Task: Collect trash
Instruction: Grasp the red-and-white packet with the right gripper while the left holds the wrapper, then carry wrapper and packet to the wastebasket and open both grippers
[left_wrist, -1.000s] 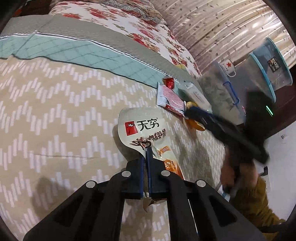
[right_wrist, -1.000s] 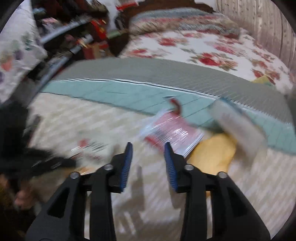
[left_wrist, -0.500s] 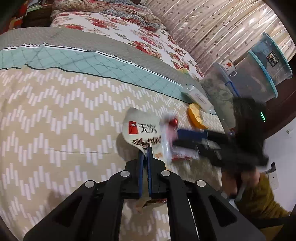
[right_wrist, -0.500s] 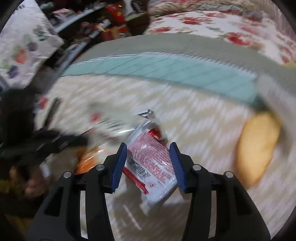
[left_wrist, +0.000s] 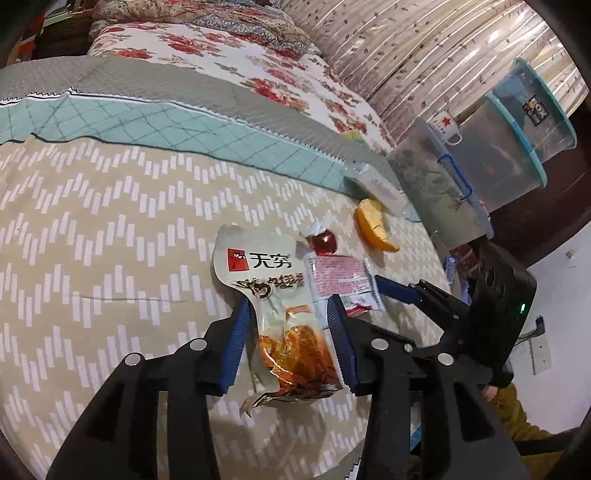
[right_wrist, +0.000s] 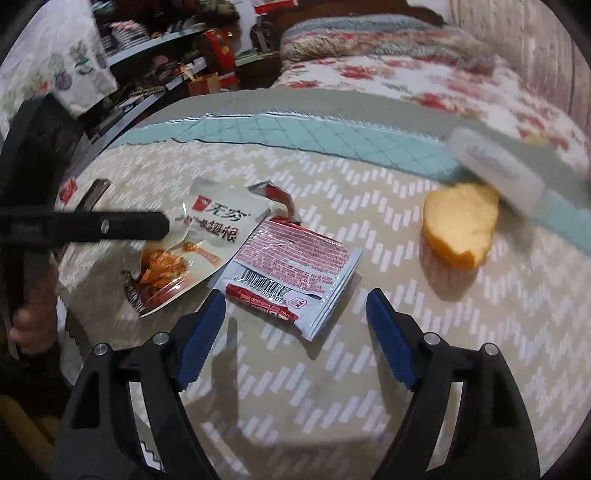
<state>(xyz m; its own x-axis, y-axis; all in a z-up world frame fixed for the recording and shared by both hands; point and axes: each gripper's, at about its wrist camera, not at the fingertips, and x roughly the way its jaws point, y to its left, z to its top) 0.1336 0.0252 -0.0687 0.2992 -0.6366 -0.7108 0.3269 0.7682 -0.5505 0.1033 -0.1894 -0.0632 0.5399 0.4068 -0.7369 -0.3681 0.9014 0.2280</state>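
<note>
Trash lay together on the zigzag-patterned cover (left_wrist: 92, 221) of the bed: a cream snack pouch (left_wrist: 273, 306), a red-and-white wrapper (right_wrist: 291, 273) touching its right edge, a small red wrapper (left_wrist: 324, 240) just beyond them, and an orange peel (right_wrist: 460, 229) farther right, apart from the rest. Beside the bed stood clear plastic bins (left_wrist: 517, 140) with a mug (left_wrist: 447, 127) on one lid; what they held could not be made out. The left gripper (left_wrist: 286, 332) had just been opening: a second earlier its blue pads were pressed together on the pouch's lower part, and now they stood spread either side of the pouch, which lay flat between them, untouched. The right gripper (right_wrist: 295, 332) had also just been opening, its fingers wide, with the red-and-white wrapper lying ahead of the tips; half a second earlier that wrapper sat between them. The pouch's long axis ran along the left gripper's line, torn orange end nearest it, printed top pointing away.
</note>
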